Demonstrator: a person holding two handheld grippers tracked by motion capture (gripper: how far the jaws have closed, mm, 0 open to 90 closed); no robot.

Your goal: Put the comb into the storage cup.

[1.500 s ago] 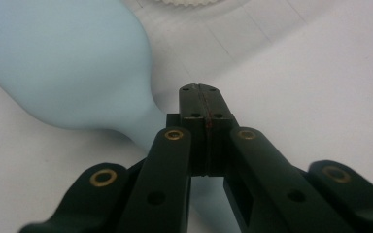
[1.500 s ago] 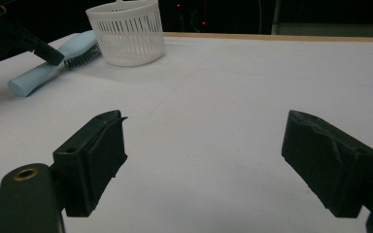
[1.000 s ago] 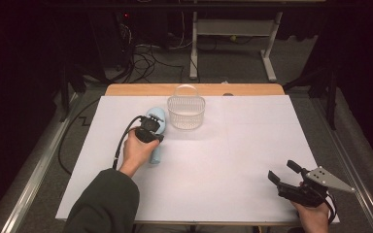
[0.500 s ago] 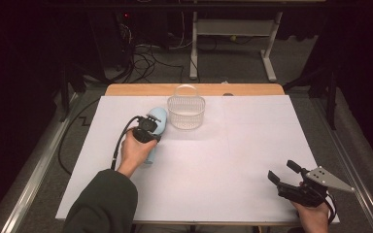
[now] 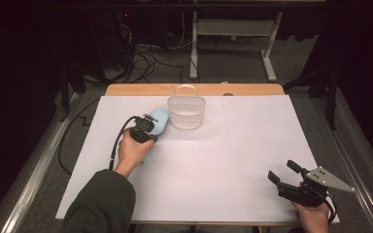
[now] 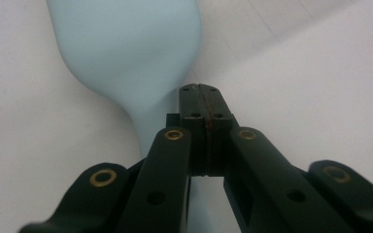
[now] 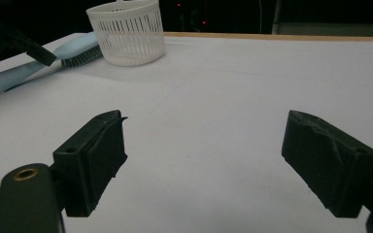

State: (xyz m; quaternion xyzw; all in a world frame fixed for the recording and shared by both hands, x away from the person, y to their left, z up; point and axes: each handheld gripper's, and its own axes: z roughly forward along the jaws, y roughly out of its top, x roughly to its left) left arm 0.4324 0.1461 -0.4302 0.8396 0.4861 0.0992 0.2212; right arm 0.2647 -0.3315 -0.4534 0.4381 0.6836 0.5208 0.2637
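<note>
A light blue brush (image 5: 160, 118) lies on the white table cover, its bristled head next to a white slatted basket (image 5: 186, 110). My left gripper (image 5: 147, 123) hovers over the brush's neck with its jaws pressed together and nothing between the pads. In the left gripper view the brush (image 6: 126, 48) widens out ahead of and under the shut left gripper (image 6: 205, 97). My right gripper (image 5: 282, 171) stands open near the front right corner. The right gripper view looks past the open right gripper (image 7: 204, 155) to the brush (image 7: 75, 50), the basket (image 7: 126, 31) and the left gripper's tip (image 7: 41, 56).
The white cover (image 5: 233, 155) spreads bare between the two hands. A wooden strip (image 5: 252, 89) runs along the far edge behind the basket. A black cable (image 5: 119, 141) trails from the left gripper toward the left edge. Beyond the table is dark floor with cables and a desk frame.
The left hand has shifted very slightly over the brush. The right gripper has stayed in place and open.
</note>
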